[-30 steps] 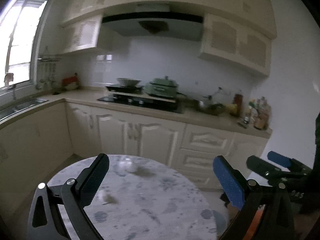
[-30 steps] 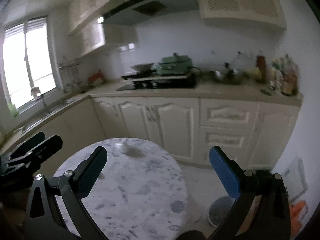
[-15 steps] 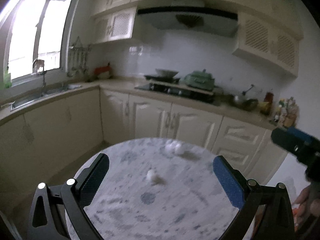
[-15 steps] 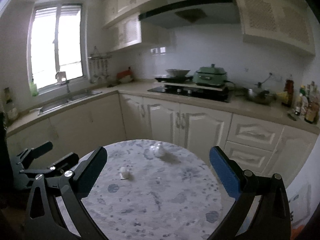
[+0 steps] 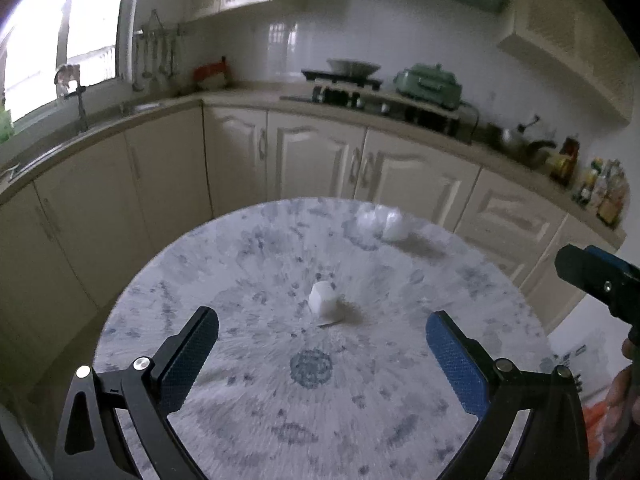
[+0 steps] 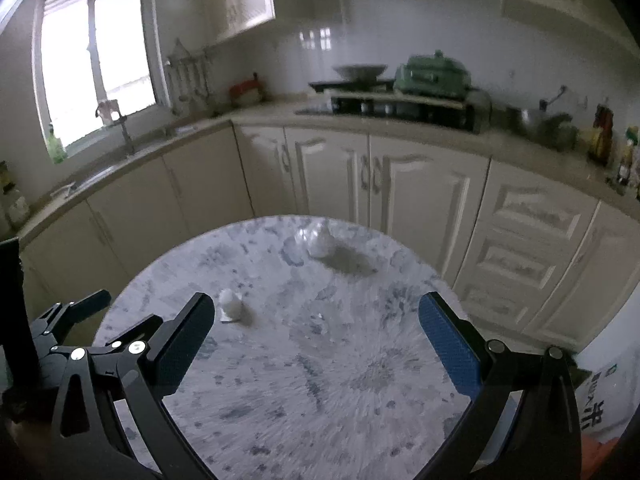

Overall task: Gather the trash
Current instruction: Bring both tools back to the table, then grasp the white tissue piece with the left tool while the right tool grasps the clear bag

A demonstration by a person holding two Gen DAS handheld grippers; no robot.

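**Two scraps wait on the desk, both tongs wide**

The left tongs (image 5: 322,354) stand wide and hold nothing above the near side of the round marble desk (image 5: 248,420). The right tongs (image 6: 316,334) are likewise wide and empty.

In the left view a small white wad (image 5: 323,299) lies near the middle of the desk, at 12 o'clock from the left tongs and apart from their pads. A thin flap pokes out at its base. A larger wad (image 5: 380,222) sits near the far rim, at about 1 o'clock. In the right view the small wad (image 6: 230,304) lies at 10 o'clock, just beside the left pad; the larger one (image 6: 318,242) is at 12 o'clock, well apart.

Both look like crumpled tissue or paper, though blur keeps this uncertain. If so, they are very light and soft, and will crush, not slip. They may skid on the smooth marble if nudged from one side. The best hold is probably across the wad's middle, pads low to the desk, closing evenly.
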